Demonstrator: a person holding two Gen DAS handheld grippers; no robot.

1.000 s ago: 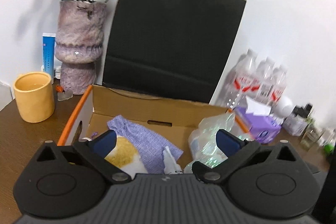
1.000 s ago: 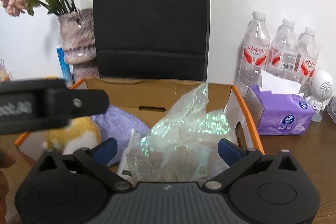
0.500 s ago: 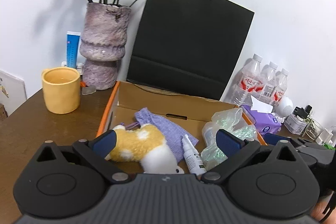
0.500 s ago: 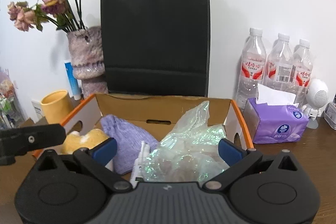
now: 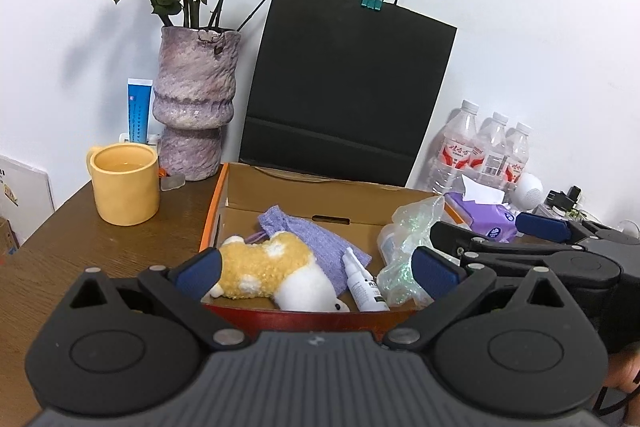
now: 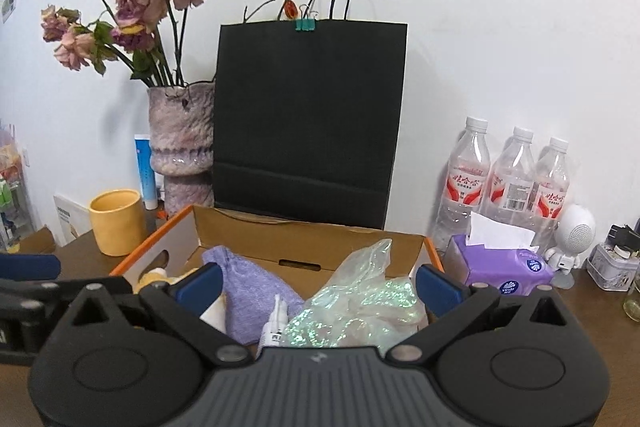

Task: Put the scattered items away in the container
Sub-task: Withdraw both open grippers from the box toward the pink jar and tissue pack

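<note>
The left gripper (image 5: 316,269) is built of matte black plastic, with a grey ribbed housing along the bottom edge of its own view. Two round black discs are set on either side of the housing. Angled black link arms are joined to it by silver screws, and smaller screws are seen near the outer corners. The fingers (image 5: 199,268) are capped with dark blue pads. The right gripper (image 6: 318,283) is made the same way: grey ribbed housing, black discs, silver screws, blue-padded fingers (image 6: 438,285). A small pale logo is stamped at the centre of each housing.
</note>
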